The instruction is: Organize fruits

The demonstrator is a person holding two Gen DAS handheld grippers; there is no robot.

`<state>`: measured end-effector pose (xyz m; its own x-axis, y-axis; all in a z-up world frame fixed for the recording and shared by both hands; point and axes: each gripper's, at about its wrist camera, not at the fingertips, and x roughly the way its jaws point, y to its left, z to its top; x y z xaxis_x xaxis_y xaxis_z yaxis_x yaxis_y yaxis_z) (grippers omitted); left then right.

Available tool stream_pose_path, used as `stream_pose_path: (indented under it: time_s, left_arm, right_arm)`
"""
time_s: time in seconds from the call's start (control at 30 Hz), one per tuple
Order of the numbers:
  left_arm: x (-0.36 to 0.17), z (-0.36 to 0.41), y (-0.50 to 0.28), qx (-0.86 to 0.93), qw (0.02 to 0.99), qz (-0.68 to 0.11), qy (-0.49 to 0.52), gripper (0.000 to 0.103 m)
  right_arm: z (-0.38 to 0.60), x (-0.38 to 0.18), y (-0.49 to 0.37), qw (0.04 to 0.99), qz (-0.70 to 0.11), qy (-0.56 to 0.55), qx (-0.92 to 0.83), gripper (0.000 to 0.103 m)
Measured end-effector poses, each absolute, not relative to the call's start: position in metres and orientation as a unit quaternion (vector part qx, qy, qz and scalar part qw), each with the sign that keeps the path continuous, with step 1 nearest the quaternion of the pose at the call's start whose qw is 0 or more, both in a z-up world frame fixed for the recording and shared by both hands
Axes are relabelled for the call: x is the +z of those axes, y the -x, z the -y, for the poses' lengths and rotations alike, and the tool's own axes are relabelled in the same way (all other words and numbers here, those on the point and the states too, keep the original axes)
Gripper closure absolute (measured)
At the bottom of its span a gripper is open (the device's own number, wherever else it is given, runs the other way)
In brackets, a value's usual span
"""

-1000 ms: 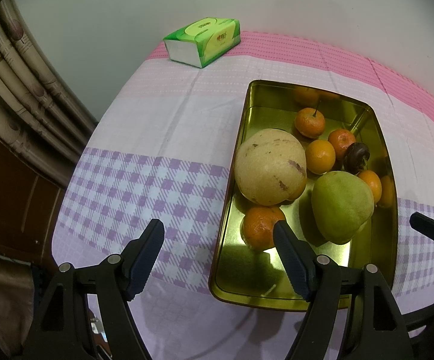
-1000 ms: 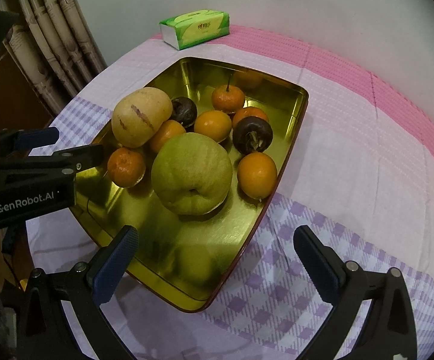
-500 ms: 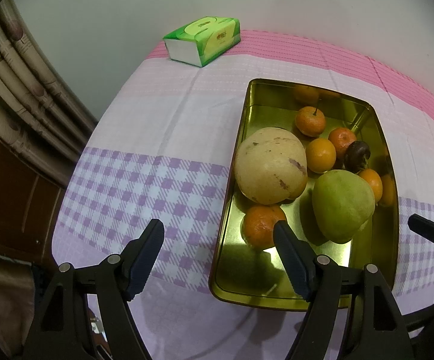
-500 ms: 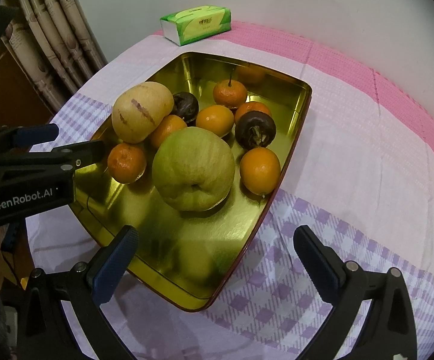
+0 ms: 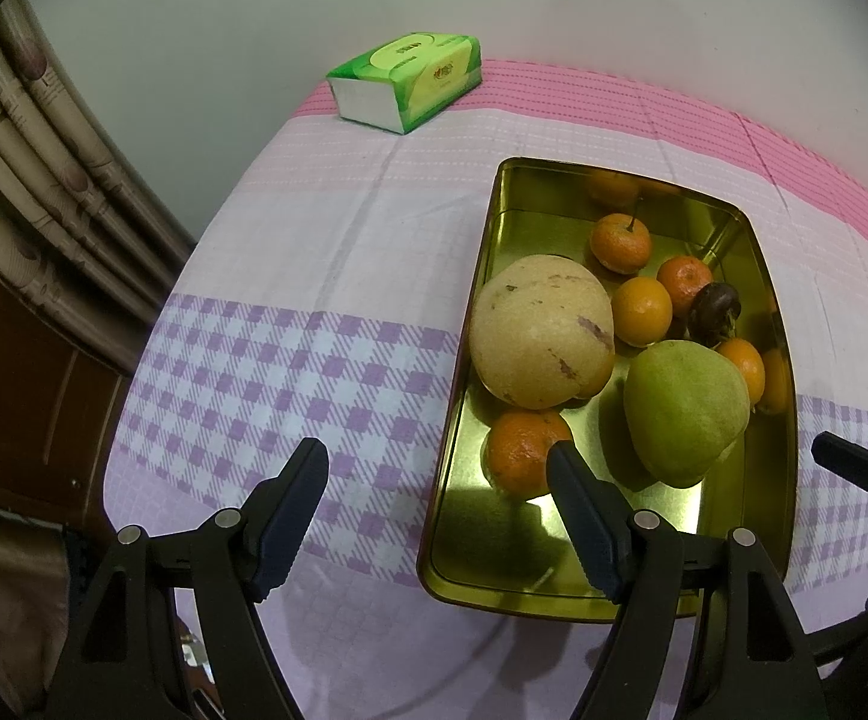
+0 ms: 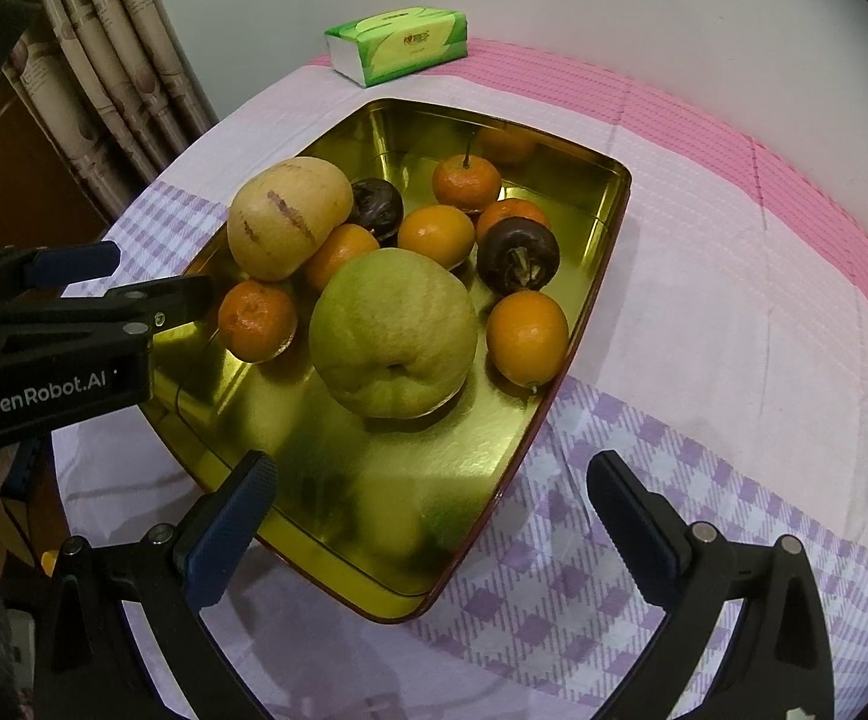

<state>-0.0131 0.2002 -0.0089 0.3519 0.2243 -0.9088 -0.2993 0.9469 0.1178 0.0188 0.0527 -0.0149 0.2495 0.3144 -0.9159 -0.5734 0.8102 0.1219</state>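
While both grippers hang above the near end of the tray [image 6: 605,222], nothing is gripped. Left gripper [image 5: 437,468]: jaws wide apart, empty; its right finger over the tray's near left corner, its left finger over the checked cloth [image 5: 290,360]. Right gripper [image 6: 434,474]: jaws wide apart, empty; left finger over the tray's near edge, right finger over cloth to the right of the tray.

Tray: gold, rectangular, rounded corners, flat on the cloth. Long axis runs near to far; in the right wrist view it angles from near right up to far left, toward the tissue box [image 6: 398,42].

Fruit all inside the tray, crowded into its middle and far half; near end bare metal.
- Green pomelo [image 6: 392,333], biggest, central, dimpled end facing near.
- Tan melon [image 6: 287,216] at the left wall, oval, long axis tilted far right to near left, purple streaks along it.
- Near tangerine [image 6: 257,321] just beside the melon and touching the pomelo's left flank.
- Lone orange [image 6: 527,336] at the right wall, slightly oval, long axis near to far.
- Mangosteen [image 6: 518,252] just beyond it, stem and calyx pointing near.
- Second mangosteen [image 6: 377,207] behind the melon.
- Stemmed tangerine [image 6: 466,180] farthest, stem upright.
- More oranges packed between these; count uncertain.

Tissue box lies at the far cloth edge by the wall, well apart from the tray.
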Motion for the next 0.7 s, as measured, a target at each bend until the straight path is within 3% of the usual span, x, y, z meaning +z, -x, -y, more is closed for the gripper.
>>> stream_pose_path:
  time_s: [0.7]
  left_arm:
    - [-0.0096, -0.1998, 0.0148, 0.159, 0.821, -0.547, 0.034, 0.027]
  right_arm:
    - [-0.0534, -0.0158, -0.0178, 0.778, -0.545, 0.121, 0.289, 0.000]
